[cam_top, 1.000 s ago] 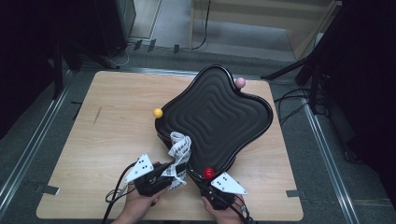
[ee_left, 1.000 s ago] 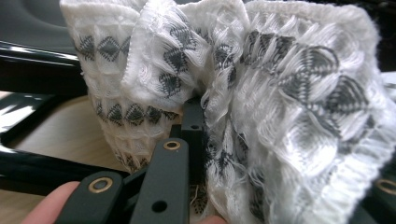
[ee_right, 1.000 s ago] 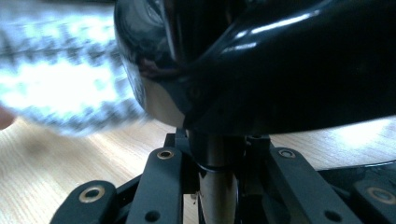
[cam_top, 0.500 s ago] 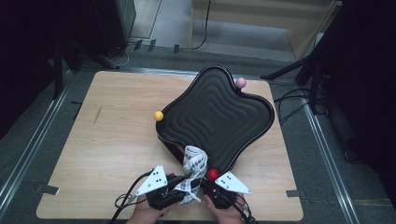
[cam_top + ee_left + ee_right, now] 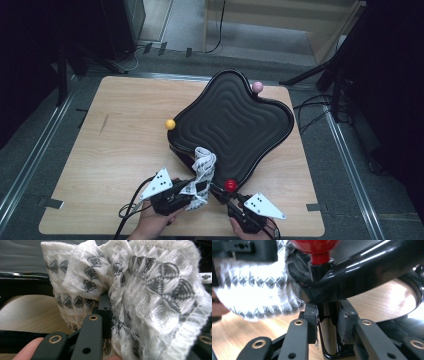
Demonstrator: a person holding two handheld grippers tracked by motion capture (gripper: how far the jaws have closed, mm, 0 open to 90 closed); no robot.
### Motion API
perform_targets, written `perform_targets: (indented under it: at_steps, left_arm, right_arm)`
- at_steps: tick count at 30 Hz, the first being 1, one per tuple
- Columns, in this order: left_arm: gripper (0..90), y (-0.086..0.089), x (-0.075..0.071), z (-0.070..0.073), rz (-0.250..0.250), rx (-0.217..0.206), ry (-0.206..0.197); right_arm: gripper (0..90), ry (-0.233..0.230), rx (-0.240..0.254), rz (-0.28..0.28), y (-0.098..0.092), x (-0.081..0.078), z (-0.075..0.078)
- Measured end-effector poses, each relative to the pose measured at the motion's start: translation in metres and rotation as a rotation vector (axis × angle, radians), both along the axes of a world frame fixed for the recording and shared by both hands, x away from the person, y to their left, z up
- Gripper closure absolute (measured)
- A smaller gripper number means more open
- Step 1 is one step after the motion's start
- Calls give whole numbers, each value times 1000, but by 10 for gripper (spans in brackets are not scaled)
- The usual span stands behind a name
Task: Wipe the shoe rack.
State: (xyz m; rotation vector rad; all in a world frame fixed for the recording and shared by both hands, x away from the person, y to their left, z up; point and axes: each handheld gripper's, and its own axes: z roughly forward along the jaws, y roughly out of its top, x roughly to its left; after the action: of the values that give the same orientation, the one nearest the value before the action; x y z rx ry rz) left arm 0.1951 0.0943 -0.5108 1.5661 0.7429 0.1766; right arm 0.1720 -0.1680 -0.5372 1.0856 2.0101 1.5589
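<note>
Left gripper (image 5: 192, 189) clamps white cloth (image 5: 202, 170) at black tray's (image 5: 235, 120) near rim for wiping; right gripper (image 5: 327, 325), jaws just closing, pinches tray leg (image 5: 328, 335) under red knob (image 5: 230, 185), steadying it.

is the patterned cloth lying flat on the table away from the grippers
No, the white patterned cloth is bunched up and clamped in the left gripper, hanging at the edge of the black tray.
</note>
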Motion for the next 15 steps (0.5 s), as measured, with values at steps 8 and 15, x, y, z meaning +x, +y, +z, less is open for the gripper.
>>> perform_targets:
  at_steps: [8,15]
  left_arm:
    - [766,4,4,2,14,-4,4]
    - [764,5,2,4,3,-9,13]
  right_arm:
    - [748,-50,-78,13,13,8,2]
    - [748,-68,-73,57,37,22,-1]
